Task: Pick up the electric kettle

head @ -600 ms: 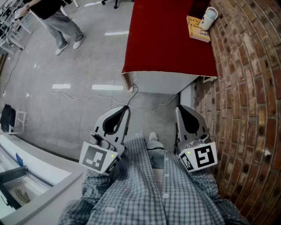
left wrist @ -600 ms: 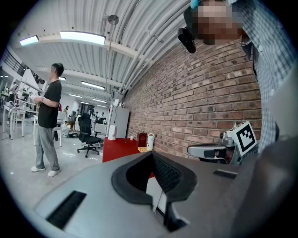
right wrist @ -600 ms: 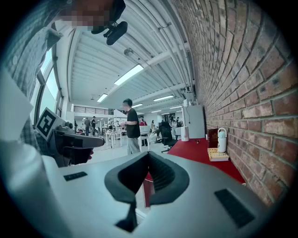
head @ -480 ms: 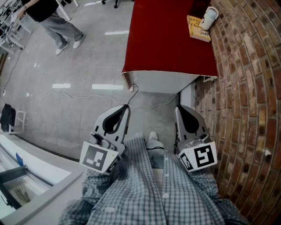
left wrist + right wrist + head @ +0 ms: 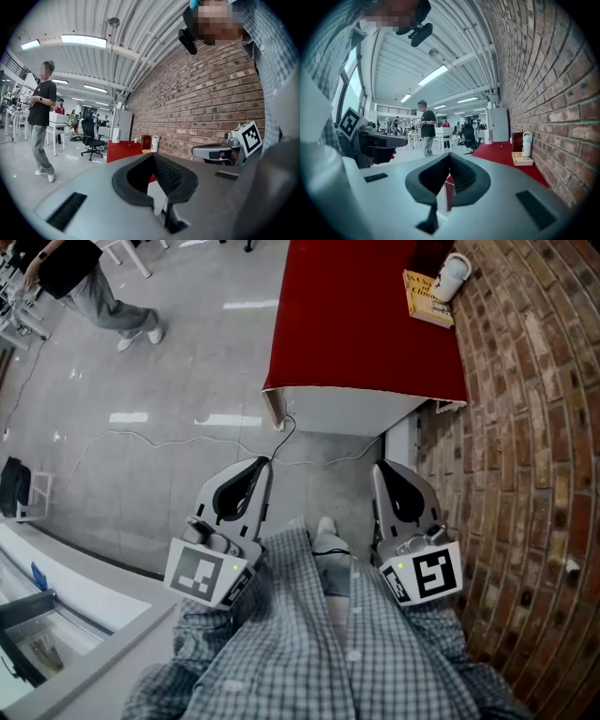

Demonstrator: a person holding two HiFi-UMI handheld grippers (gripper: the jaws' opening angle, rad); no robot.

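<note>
The task has not begun yet, as I judge it. The small white electric kettle (image 5: 453, 276) stands at the far corner of the red-covered desk (image 5: 356, 324), by the brick wall (image 5: 534, 409) and just beside a yellow book (image 5: 427, 287). The left gripper (image 5: 255, 474) and the right gripper (image 5: 386, 479) hang well apart from it, fingers together and empty. All 3 steps remain: approach, opening, grasp.

Ahead of our left tool (image 5: 261, 465) and right tool (image 5: 380, 470), the floor (image 5: 187, 362) lies open up to the red desk (image 5: 356, 334), crossed only by a thin cable (image 5: 169, 437). The brick wall (image 5: 534, 427) crowds the right side. The desk top is bare except at its far right corner, where a book (image 5: 427, 289) lies just beside the electric kettle (image 5: 452, 274).
</note>
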